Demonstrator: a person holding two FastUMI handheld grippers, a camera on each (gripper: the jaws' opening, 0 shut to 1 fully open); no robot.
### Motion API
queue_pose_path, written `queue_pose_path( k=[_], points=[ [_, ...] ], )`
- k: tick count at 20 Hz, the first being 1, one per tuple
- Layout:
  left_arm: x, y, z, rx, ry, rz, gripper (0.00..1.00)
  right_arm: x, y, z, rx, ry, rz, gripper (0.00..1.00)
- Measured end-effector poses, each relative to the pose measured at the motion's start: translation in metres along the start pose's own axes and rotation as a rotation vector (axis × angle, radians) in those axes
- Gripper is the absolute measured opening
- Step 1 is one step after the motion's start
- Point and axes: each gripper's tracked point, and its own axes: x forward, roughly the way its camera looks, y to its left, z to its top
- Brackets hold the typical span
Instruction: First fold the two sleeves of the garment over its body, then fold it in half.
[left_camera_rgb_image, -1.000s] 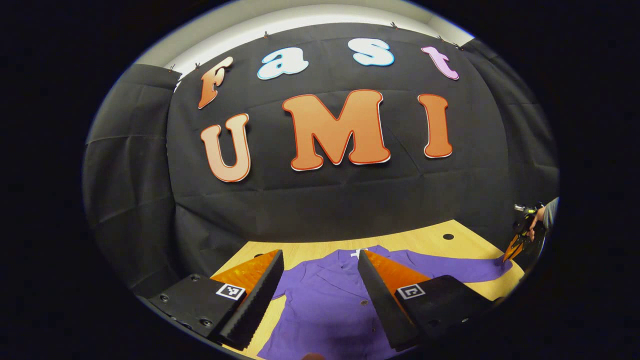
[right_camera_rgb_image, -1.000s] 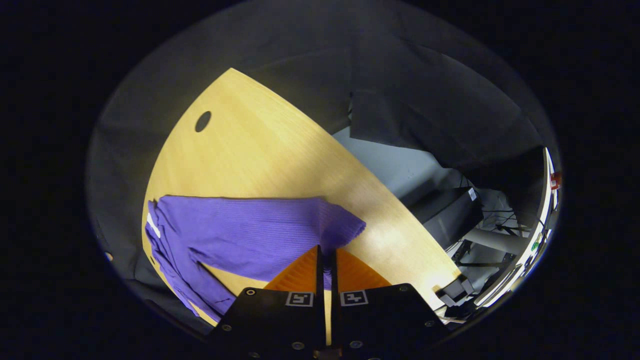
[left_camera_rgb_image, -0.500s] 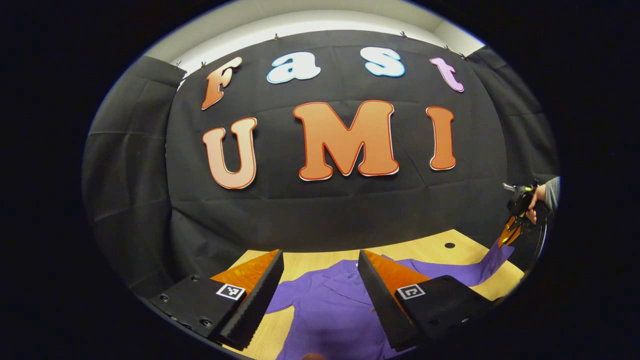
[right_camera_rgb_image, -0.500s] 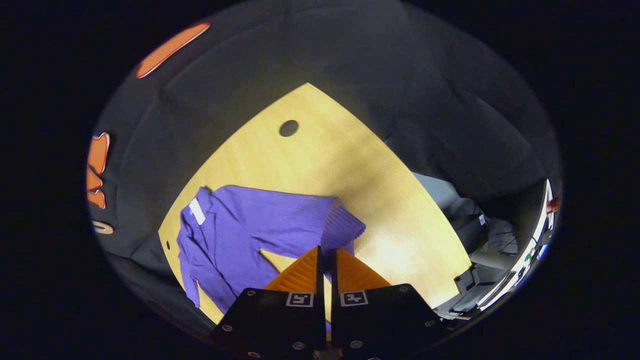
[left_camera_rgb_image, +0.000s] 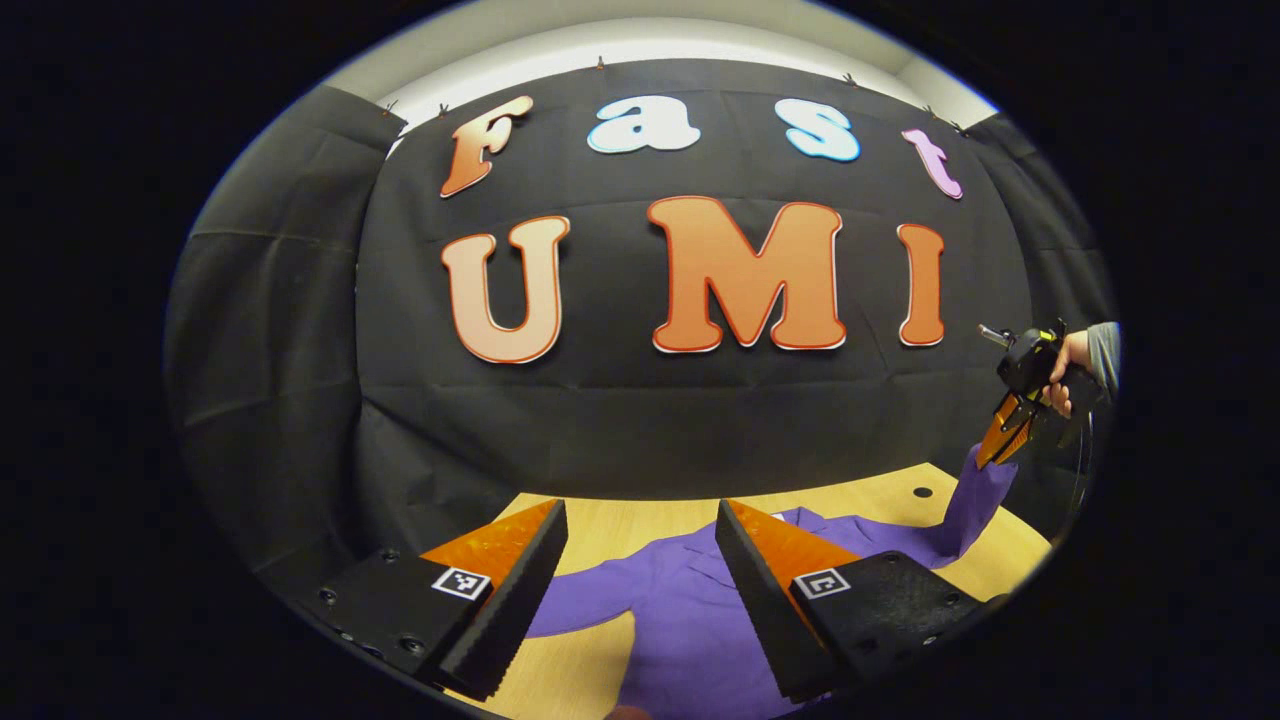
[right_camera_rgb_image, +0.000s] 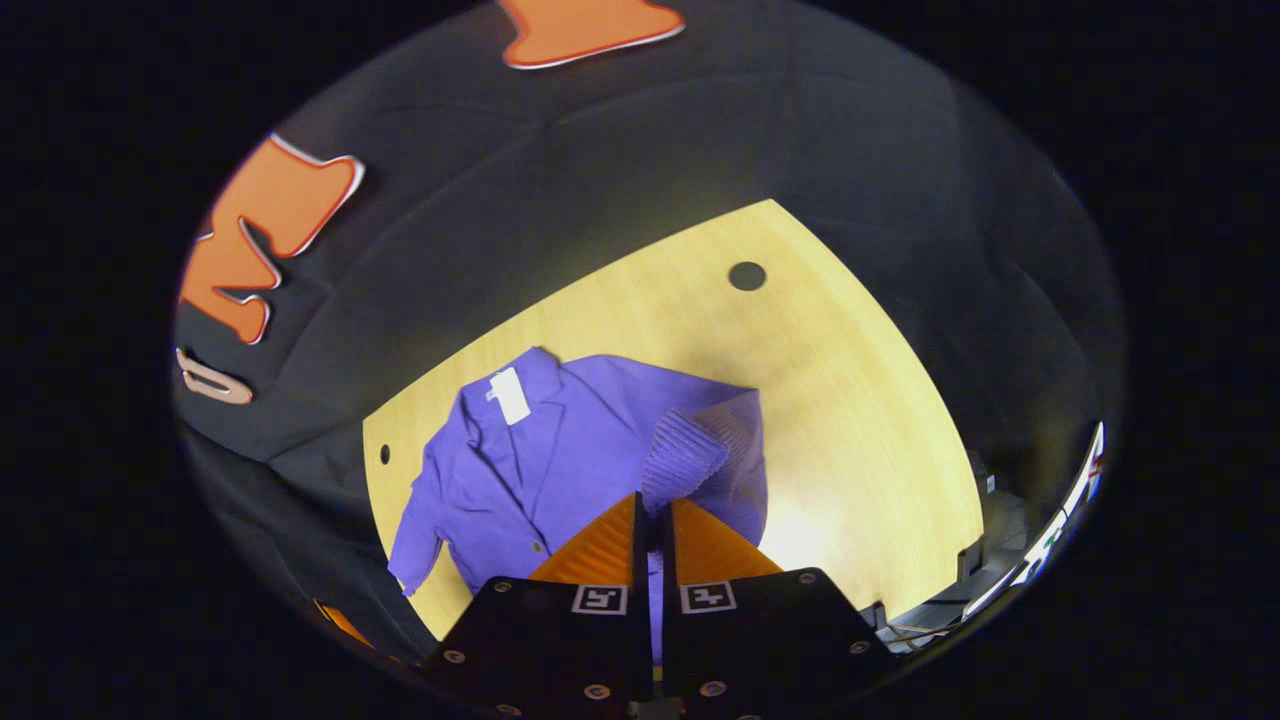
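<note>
Pale wooden tabletop (right_camera_rgb_image: 850, 400), with round cable holes near its far edge. Purple garment (right_camera_rgb_image: 560, 450) lying face up across the middle of it in the right gripper view, collar and white tag toward 11 o'clock, left sleeve (right_camera_rgb_image: 415, 535) trailing out toward 7 o'clock.

Right sleeve (right_camera_rgb_image: 715, 450) lifted clear of the tabletop, its ribbed cuff pinched between the closed right tongs (right_camera_rgb_image: 652, 520) at 6 o'clock. Same tongs seen in the left gripper view at 3 o'clock, held by a hand (left_camera_rgb_image: 1070, 365), sleeve hanging down from them.

Left tongs (left_camera_rgb_image: 640, 545) spread wide and holding nothing, hovering above the body of the garment at 6 o'clock.

To do this fold well: probably best to carry the cuff across toward the buttons, keep the sleeve taut so it lands flat, lower before releasing, and avoid dragging the body sideways.
</note>
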Motion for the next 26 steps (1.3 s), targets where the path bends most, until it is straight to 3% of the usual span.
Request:
queue_pose_path(
  k=[5,10,20,26],
  points=[
    [0.001,0.047,-0.004,0.005,0.005,0.049,0.94,0.003,0.085,0.001,-0.079,-0.006,0.061,0.05],
    [0.004,0.086,-0.015,-0.009,0.026,0.087,0.94,0.014,0.161,-0.025,-0.151,0.034,0.131,0.05],
    [0.004,0.138,-0.039,-0.033,0.067,0.139,0.94,0.037,0.255,-0.069,-0.216,0.069,0.22,0.05],
    [0.005,0.154,-0.054,-0.049,0.108,0.164,0.94,0.071,0.291,-0.105,-0.238,0.126,0.254,0.05]
  ],
)
